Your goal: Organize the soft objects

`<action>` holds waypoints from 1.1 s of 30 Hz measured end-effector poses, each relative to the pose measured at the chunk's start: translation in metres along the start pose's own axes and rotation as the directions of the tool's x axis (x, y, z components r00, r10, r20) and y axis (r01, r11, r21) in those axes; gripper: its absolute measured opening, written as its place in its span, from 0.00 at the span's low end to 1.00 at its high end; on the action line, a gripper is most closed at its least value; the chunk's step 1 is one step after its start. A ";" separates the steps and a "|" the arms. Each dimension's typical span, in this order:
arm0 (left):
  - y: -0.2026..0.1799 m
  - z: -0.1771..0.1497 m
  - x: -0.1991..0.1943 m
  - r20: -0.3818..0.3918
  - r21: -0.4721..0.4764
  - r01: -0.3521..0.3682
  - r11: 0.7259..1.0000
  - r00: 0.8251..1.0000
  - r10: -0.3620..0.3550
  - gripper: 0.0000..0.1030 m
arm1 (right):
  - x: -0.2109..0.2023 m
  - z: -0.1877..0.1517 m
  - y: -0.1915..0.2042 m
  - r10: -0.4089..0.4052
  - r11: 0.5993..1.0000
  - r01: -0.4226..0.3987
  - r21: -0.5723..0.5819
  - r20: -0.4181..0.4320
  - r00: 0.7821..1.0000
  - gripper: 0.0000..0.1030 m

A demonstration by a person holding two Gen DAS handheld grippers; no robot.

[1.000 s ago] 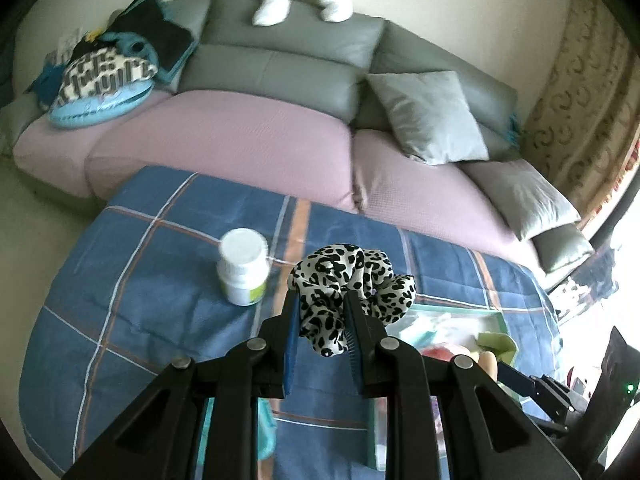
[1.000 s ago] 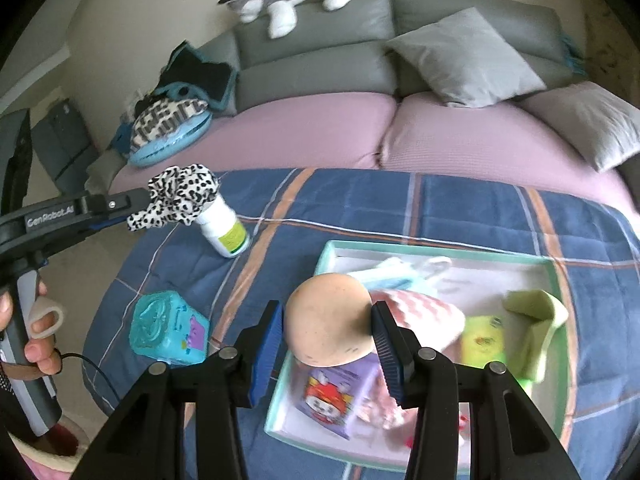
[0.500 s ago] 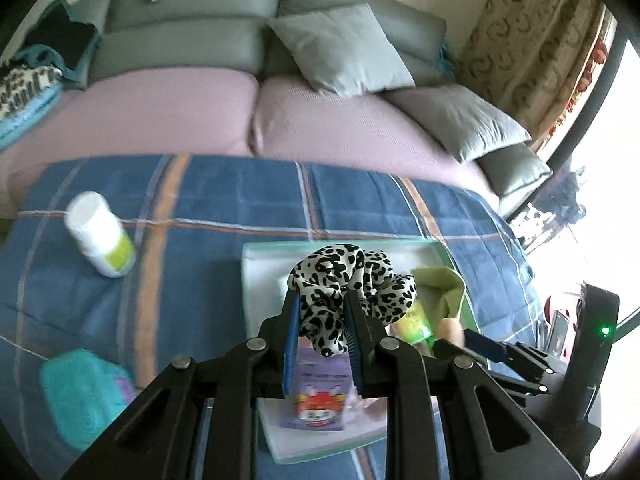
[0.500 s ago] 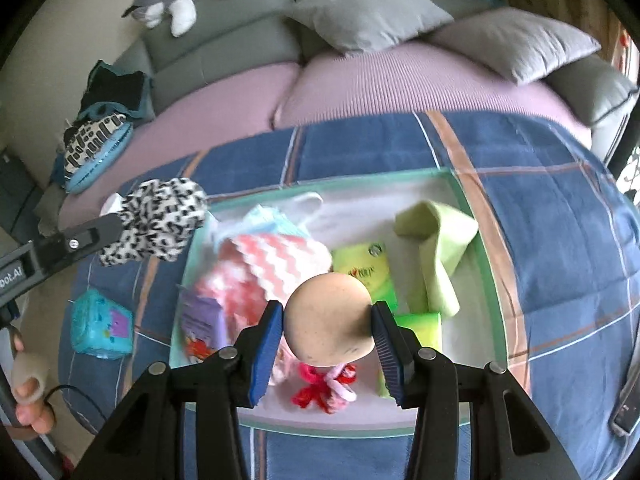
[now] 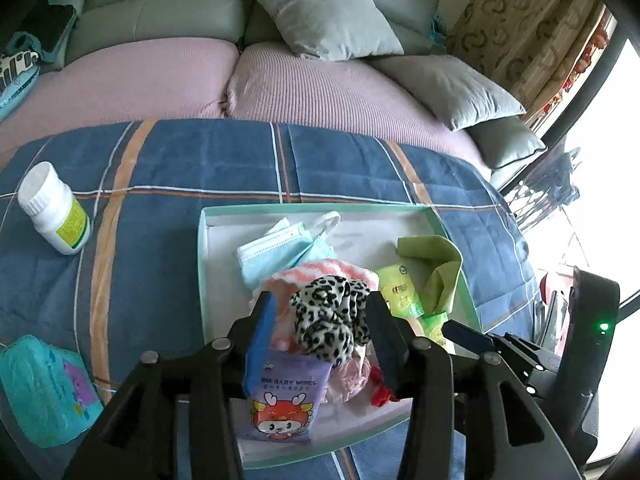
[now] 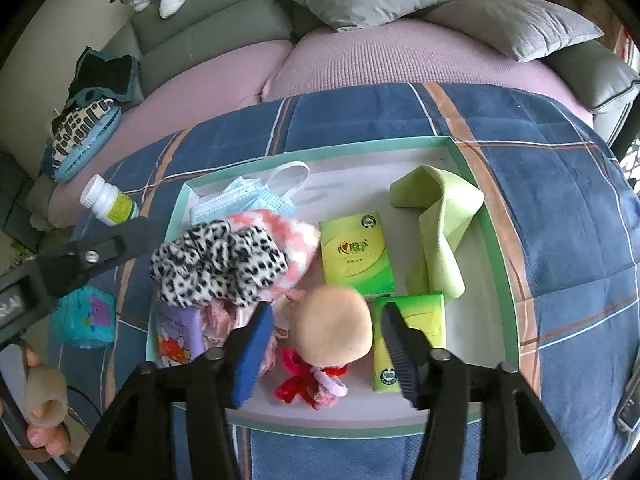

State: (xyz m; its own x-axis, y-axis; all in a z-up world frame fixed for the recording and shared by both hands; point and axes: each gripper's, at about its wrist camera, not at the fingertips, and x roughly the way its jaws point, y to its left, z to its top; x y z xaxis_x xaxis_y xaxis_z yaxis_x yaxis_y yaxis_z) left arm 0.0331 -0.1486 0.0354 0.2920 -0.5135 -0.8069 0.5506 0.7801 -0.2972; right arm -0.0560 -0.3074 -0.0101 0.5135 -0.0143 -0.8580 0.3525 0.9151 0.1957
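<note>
**Both grippers letting go over the tray**

The left gripper is hanging over the near-left part of the tray, and its jaws are opening. The leopard scrunchie is lying between the fingers with a visible gap on each side, so nothing is pinching it; it is settling on the pink fluffy cloth and the purple wipes pack.

The right gripper is hanging just to the right of that pile, jaws also opening. The beige foam ball is sitting between its fingers, clear of both pads, and appears to be resting on the tray floor beside the red and pink hair ties.

Each thing is lying directly ahead of its own fingers, so the next move is probably a straight pull back and up. Neither has a marked long axis. The two grippers are working close together, the left one's finger showing right beside the scrunchie in the right view, so they are needing to part without brushing.

Open floor is showing at the tray's far middle, between the face mask and the green cloth. Outside the rim, a white bottle and a teal wipes pack are lying on the blue blanket.
</note>
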 end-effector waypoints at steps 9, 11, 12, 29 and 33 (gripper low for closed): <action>0.013 -0.020 -0.022 0.050 -0.030 -0.088 0.996 0.995 0.090 0.80 | -0.009 -0.016 0.003 -0.025 1.000 0.026 -0.011 0.013 1.000 0.73; 0.018 -0.026 -0.027 0.065 -0.038 -0.122 0.992 0.990 0.124 0.81 | -0.013 -0.021 0.004 -0.030 0.999 0.030 -0.013 0.022 0.999 0.79; 0.020 -0.028 -0.028 0.068 -0.042 -0.136 0.990 0.988 0.139 0.86 | -0.014 -0.024 0.004 -0.028 1.000 0.028 -0.013 0.026 0.999 0.85; 0.045 -0.090 -0.042 0.041 -0.044 -0.339 0.940 0.939 0.341 0.96 | -0.035 -0.074 0.015 -0.048 0.999 0.049 -0.020 0.050 0.998 1.00; 0.044 -0.102 -0.042 0.023 -0.037 -0.337 0.941 0.941 0.338 0.96 | -0.035 -0.081 0.017 -0.050 0.998 0.050 -0.024 0.037 0.998 1.00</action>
State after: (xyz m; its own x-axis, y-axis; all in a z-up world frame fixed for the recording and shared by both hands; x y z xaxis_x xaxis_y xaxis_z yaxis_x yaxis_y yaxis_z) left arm -0.0344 -0.0559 0.0039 0.4788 -0.2273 -0.8480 0.3901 0.9204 -0.0264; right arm -0.1311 -0.2589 -0.0151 0.5236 -0.0744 -0.8487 0.3591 0.9226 0.1407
